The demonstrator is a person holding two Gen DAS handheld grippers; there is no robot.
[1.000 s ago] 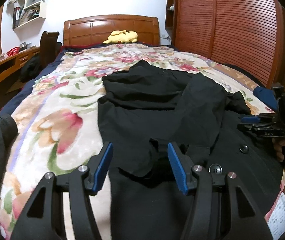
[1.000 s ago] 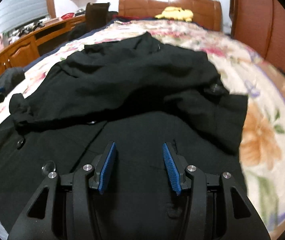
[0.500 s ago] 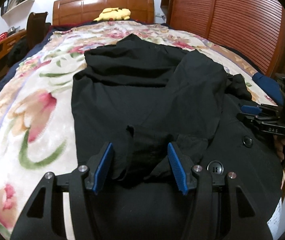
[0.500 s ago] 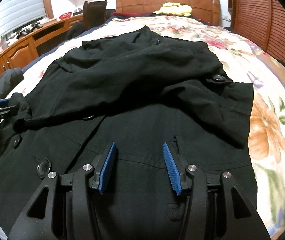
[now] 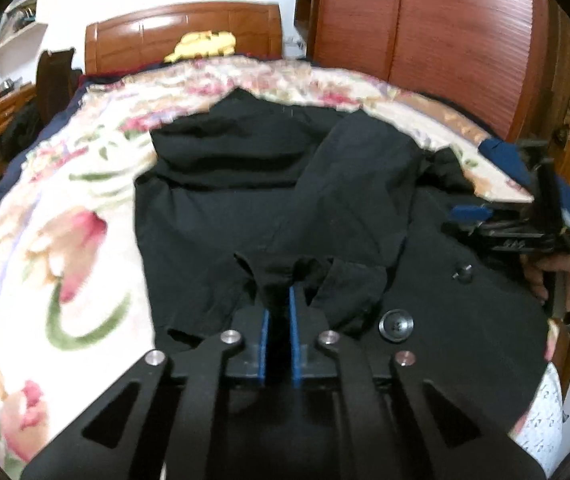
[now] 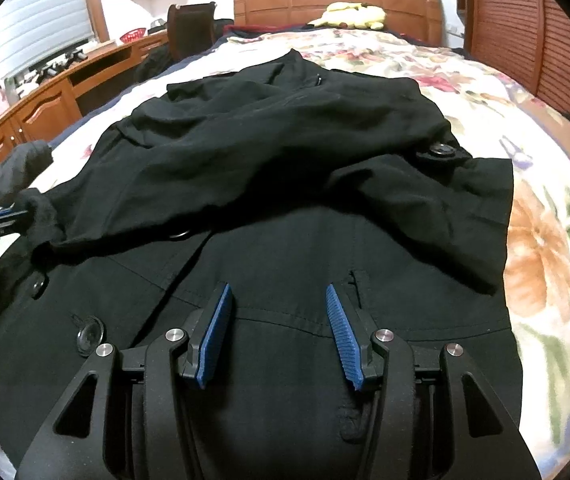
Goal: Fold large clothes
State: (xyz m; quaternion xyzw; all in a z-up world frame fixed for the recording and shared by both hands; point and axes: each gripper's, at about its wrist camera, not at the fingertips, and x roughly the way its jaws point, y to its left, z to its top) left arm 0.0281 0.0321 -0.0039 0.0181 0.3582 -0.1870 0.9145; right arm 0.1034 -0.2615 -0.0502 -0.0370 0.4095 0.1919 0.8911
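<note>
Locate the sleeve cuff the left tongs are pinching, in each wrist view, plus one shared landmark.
Left wrist: sleeve cuff at lower centre, clamped between the left tongs.
Right wrist: same cuff at far left edge, bunched at the tongs' blue tips.
Shared landmark: yellow plush toy by the headboard.

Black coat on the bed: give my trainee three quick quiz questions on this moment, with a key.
1. True or false: the left gripper is shut on the cuff of the black coat.
2. The right gripper is: A) open above the coat B) shut on a button C) out of view.
3. What yellow thing lies by the headboard?

Key: 1 true; 2 A; 3 a yellow plush toy.
</note>
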